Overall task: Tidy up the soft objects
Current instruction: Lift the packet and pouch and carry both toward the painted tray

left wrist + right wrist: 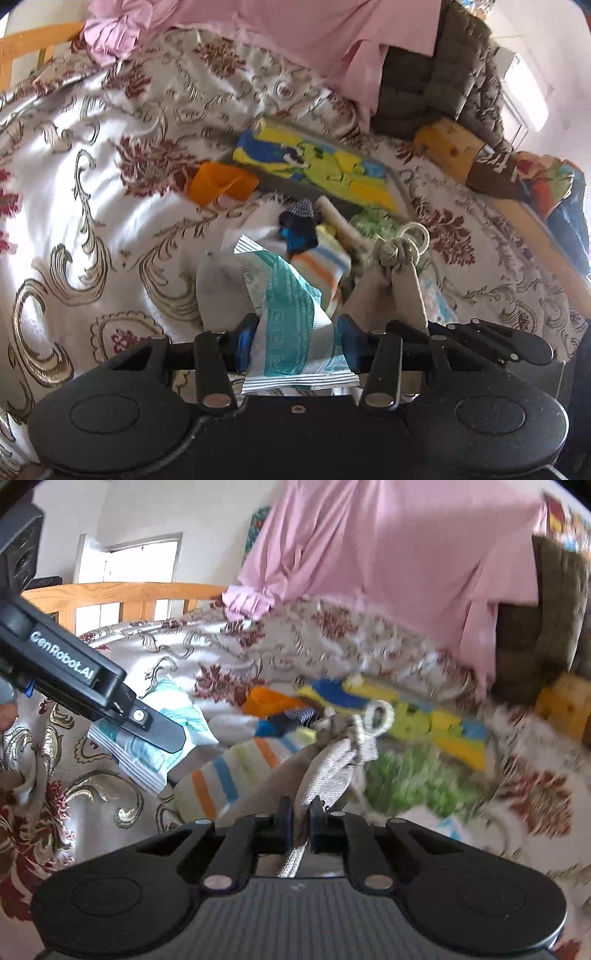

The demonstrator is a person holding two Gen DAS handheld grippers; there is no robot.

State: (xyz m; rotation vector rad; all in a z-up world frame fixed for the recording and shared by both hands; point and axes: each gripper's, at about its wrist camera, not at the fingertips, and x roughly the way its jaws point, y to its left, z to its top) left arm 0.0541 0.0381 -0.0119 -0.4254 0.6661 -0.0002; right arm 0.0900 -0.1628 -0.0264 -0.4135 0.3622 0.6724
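My left gripper (295,343) is shut on a soft white-and-teal packet (291,310), its blue pads pressing both sides. In the right wrist view the packet (177,716) shows under one left finger (162,731). My right gripper (301,819) is shut on the edge of a beige cloth bag (325,764) with a rope loop (376,716). The bag (384,288) hangs just right of the packet in the left wrist view. Behind both lie a striped sock (325,266), a dark blue sock (299,225) and a green fluffy cloth (417,775).
Everything lies on a floral bedspread (110,184). An orange cloth (221,182) and a yellow-blue-green towel (314,162) sit further back, with a yellow sponge (447,147) at the right. A pink cloth (369,554) drapes over a brown quilted cushion (436,85). A wooden bed rail (122,594) stands far left.
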